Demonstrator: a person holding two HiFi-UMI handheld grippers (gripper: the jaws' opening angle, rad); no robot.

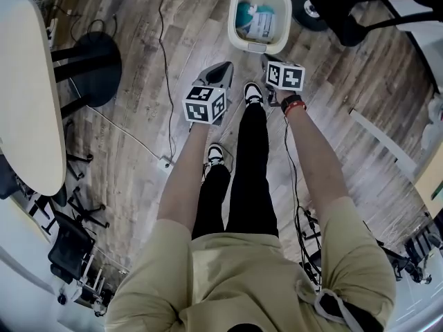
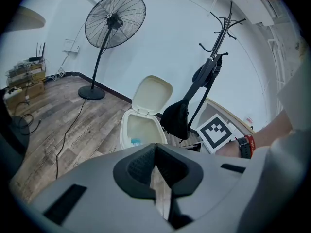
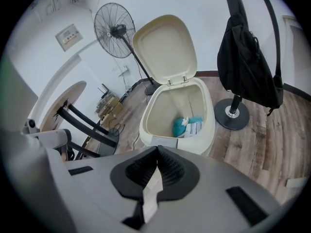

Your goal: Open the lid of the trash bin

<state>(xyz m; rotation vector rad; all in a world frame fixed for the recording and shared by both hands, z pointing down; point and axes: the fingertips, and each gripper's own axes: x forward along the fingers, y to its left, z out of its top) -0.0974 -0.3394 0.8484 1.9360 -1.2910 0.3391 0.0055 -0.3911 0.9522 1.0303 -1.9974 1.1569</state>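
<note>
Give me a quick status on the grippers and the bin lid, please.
Left gripper shut, empty. Right gripper shut, empty. Lid up, trash bin open, rubbish inside. Coat stand base beside bin, apart from it.

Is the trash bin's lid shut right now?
No, the lid stands raised behind the open trash bin, showing rubbish inside.

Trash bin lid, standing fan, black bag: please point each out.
trash bin lid (image 3: 165,47), right gripper view, middle of inner face
standing fan (image 3: 115,30), right gripper view, cage centre
black bag (image 3: 245,67), right gripper view, middle of body
</note>
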